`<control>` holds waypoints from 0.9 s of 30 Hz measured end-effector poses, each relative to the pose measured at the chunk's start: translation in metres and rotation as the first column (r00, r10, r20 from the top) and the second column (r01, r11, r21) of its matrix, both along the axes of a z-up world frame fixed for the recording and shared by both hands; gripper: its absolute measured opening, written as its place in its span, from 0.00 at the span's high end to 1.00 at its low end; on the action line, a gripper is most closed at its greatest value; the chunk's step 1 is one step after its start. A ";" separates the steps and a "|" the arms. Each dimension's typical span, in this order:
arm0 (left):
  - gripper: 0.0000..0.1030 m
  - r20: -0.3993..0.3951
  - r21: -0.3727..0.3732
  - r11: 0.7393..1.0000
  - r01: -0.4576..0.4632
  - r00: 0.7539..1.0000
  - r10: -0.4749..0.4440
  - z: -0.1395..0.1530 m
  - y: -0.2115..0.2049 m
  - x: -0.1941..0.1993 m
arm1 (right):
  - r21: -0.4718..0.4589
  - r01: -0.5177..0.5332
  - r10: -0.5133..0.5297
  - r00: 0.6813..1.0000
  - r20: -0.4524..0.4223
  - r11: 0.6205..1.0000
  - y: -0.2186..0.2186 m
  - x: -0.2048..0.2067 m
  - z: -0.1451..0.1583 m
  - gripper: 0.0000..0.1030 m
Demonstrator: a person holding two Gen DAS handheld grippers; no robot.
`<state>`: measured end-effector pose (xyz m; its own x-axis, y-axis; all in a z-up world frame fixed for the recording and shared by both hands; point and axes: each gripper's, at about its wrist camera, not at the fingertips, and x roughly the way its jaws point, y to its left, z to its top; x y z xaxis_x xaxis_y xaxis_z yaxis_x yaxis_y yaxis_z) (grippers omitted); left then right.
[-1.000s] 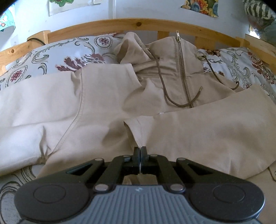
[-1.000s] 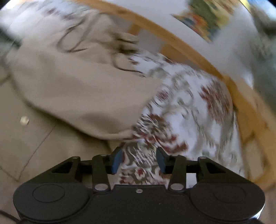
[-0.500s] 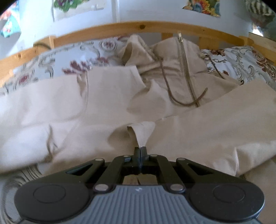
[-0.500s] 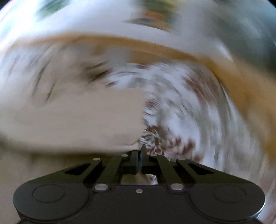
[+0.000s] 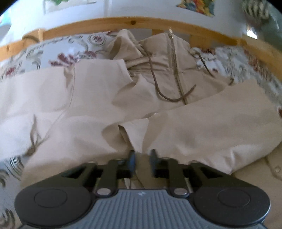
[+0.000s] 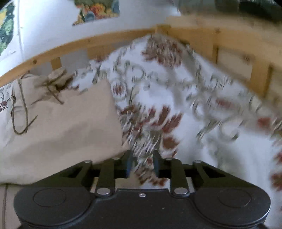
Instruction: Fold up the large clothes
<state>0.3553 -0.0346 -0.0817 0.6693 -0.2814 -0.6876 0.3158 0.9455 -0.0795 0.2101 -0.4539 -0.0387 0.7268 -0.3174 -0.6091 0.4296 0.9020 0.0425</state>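
Note:
A large beige hooded jacket (image 5: 88,98) lies spread on the bed, its zipper (image 5: 174,67) and brown drawstring (image 5: 158,88) towards the headboard. Both sleeves are folded in across the body, and the right sleeve (image 5: 211,126) lies on top. My left gripper (image 5: 141,158) is low at the sleeve cuff. Its jaws are opening, and a loose fold of beige cloth sits between them without being pinched. In the blurred right wrist view the jacket (image 6: 61,126) fills the left side. My right gripper (image 6: 141,163) is at the jacket's right edge, its jaws opening over the bedspread.
A floral bedspread (image 6: 176,98) covers the bed and shows around the jacket (image 5: 52,54). A wooden bed rail (image 5: 105,24) curves behind, with a corner post (image 6: 164,30) on the right. Colourful pictures (image 6: 97,10) hang on the white wall.
My left gripper was shut on a fold of the sleeve; its jaws now stand apart. My right gripper shut half a second ago and has parted again, while its view swung.

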 end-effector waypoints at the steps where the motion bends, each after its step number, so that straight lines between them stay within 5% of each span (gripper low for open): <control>1: 0.49 -0.004 -0.013 1.000 -0.004 1.000 0.004 0.000 0.002 0.000 | 0.000 -0.001 0.001 1.000 0.031 1.000 -0.002 -0.003 0.004 0.60; 5: 0.42 0.016 0.026 1.000 0.008 1.000 -0.009 0.000 -0.002 -0.003 | -0.065 -0.068 0.070 0.997 0.033 0.996 0.004 0.010 0.003 0.57; 9: 0.33 0.006 0.044 0.999 -0.016 1.000 0.016 -0.002 -0.002 -0.002 | 0.085 -0.090 0.083 0.994 0.077 0.992 -0.008 0.032 -0.017 0.59; 12: 0.27 0.003 0.048 0.999 -0.023 1.000 0.023 -0.003 -0.002 -0.001 | 0.172 -0.058 0.046 0.996 0.072 0.983 -0.019 0.042 -0.030 0.93; 16: 0.19 -0.001 0.074 0.997 -0.002 1.000 0.002 -0.004 -0.009 -0.001 | 0.155 -0.010 -0.018 0.983 0.182 0.988 -0.026 0.034 -0.016 0.95; 18: 0.19 0.007 0.098 0.995 0.004 1.000 -0.004 -0.005 -0.012 -0.001 | 0.156 0.001 -0.022 0.990 0.136 0.988 -0.027 0.041 -0.025 0.95; 21: 0.17 -0.006 0.030 1.000 0.005 1.000 -0.004 0.007 0.006 -0.006 | 0.191 0.009 -0.029 0.994 0.102 0.981 -0.032 0.041 -0.044 0.92; 23: 0.10 0.030 -0.038 0.999 -0.035 0.999 0.036 0.022 0.032 -0.017 | 0.183 -0.008 -0.015 0.993 0.121 0.983 -0.030 0.039 -0.037 0.83; 27: 0.01 0.163 -0.065 0.965 -0.254 0.951 0.261 0.062 0.096 -0.053 | 0.131 -0.070 0.043 0.979 0.198 0.989 -0.021 0.030 -0.024 0.30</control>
